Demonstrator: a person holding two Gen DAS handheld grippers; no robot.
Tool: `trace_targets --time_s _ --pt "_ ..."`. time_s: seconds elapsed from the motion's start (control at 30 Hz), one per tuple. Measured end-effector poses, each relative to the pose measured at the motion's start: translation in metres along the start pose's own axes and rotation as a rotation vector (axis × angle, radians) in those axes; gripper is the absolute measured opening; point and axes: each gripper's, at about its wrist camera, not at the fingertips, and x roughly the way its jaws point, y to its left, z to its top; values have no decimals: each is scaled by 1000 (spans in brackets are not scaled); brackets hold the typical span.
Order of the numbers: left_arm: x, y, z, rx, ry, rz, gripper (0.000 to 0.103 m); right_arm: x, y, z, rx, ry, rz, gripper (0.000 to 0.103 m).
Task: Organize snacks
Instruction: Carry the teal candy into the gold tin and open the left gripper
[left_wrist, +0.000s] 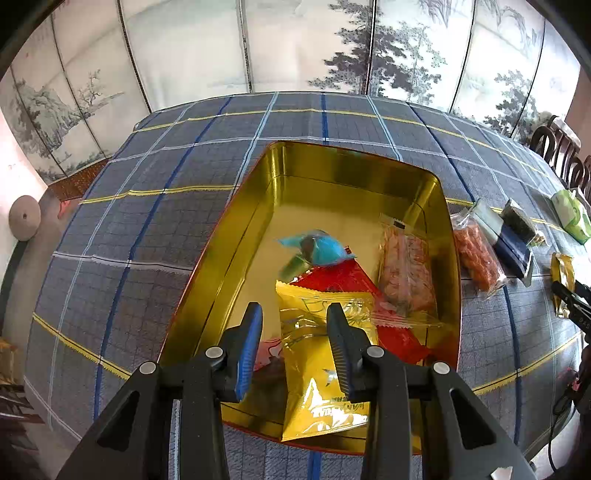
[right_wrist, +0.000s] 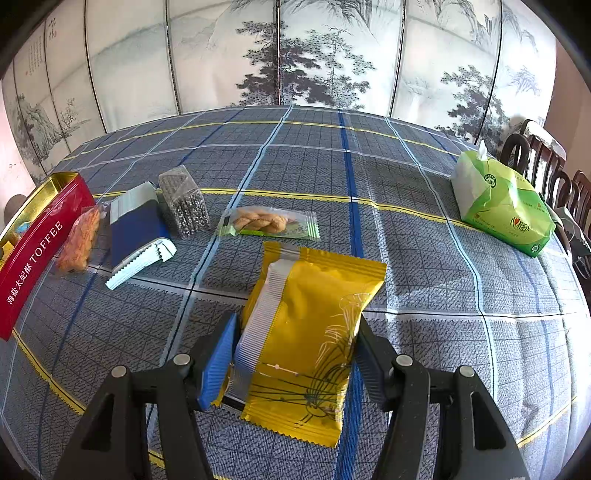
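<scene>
My left gripper (left_wrist: 294, 314) hangs open over the near end of a gold-lined toffee tin (left_wrist: 332, 170). Below it a yellow snack bag (left_wrist: 321, 369) lies over the tin's near rim, not gripped. In the tin lie a blue wrapped snack (left_wrist: 321, 248), a red packet (left_wrist: 340, 280) and a clear bag of orange snacks (left_wrist: 406, 273). My right gripper (right_wrist: 295, 328) is shut on a yellow packet (right_wrist: 306, 332), its far end near the cloth. The tin's red side (right_wrist: 33, 258) shows at far left in the right wrist view.
On the plaid tablecloth (right_wrist: 369, 166) lie an orange snack bag (right_wrist: 79, 240), a blue-and-white packet (right_wrist: 138, 232), a clear box of dark snacks (right_wrist: 184, 203), a green-edged twisted-pastry packet (right_wrist: 266, 221) and a green tissue pack (right_wrist: 498, 199). Chairs (right_wrist: 546, 162) stand at right.
</scene>
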Motion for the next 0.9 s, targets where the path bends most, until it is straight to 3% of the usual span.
trace_targets --time_s 0.6,0.83,0.9 --pt "-34 0 -12 -22 -80 21 65 3 -7 9 17 58 -9 61" --pt "-43 1 -19 -57 -83 11 67 7 -13 16 37 90 -24 60" --pt "-45 1 -21 -64 -87 14 75 8 -15 17 48 94 -31 60"
